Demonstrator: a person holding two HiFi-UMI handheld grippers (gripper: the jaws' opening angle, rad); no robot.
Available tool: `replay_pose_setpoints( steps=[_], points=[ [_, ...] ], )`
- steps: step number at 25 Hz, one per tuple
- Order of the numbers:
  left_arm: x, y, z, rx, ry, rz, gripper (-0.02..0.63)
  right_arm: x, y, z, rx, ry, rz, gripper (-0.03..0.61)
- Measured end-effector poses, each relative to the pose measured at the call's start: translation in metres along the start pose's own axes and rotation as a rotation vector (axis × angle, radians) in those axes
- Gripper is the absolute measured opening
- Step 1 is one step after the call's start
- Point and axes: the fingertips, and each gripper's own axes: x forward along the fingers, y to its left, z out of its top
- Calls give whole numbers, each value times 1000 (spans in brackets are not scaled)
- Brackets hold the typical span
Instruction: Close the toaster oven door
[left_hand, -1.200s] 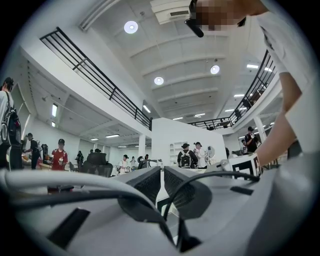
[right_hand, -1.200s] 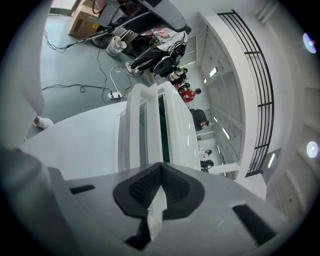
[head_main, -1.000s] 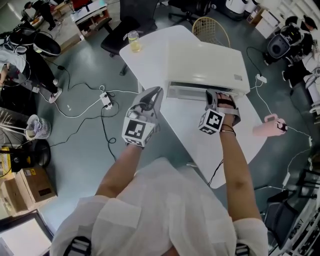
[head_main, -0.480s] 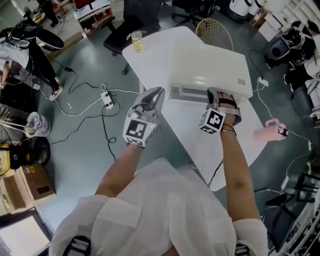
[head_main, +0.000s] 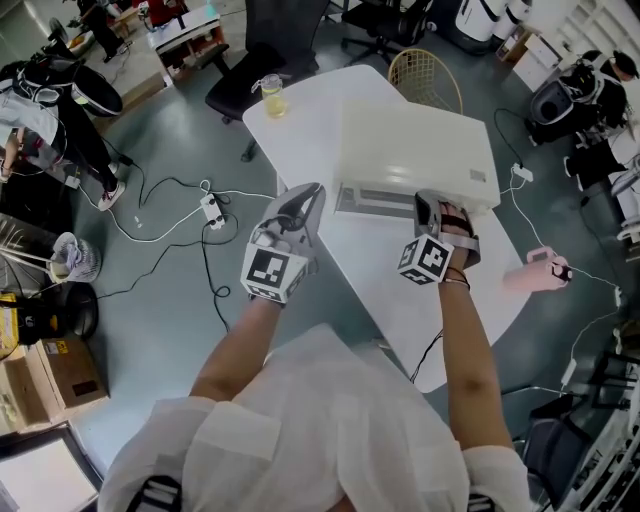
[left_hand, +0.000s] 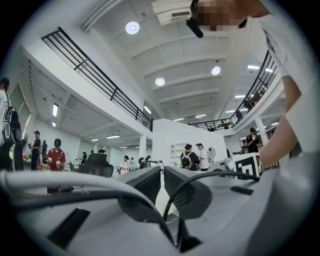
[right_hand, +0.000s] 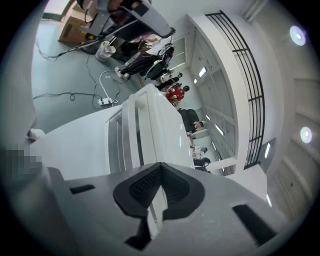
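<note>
**Right gripper at the oven door**

The white toaster oven sat toward the table's far edge, its door up against the front. The right gripper was at that door's right end, jaws pressed together on nothing. The left gripper hung off the table's left edge, tilted up, jaws closed to a thin slit, empty.

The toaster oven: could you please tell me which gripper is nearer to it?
Right. The right gripper is up against the toaster oven's front; the left gripper is apart from it, at the table's edge.
</note>
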Motion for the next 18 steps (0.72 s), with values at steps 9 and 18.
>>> replay_pose_setpoints(
  steps=[9,18],
  points=[
    [5,-16,24,23,1,-50,23,-60,-44,-13,795,-243,-40,3],
    [4,-43,47,13,22,-124,23,-123,-66,-24,1330,-564,-16,3]
  ],
)
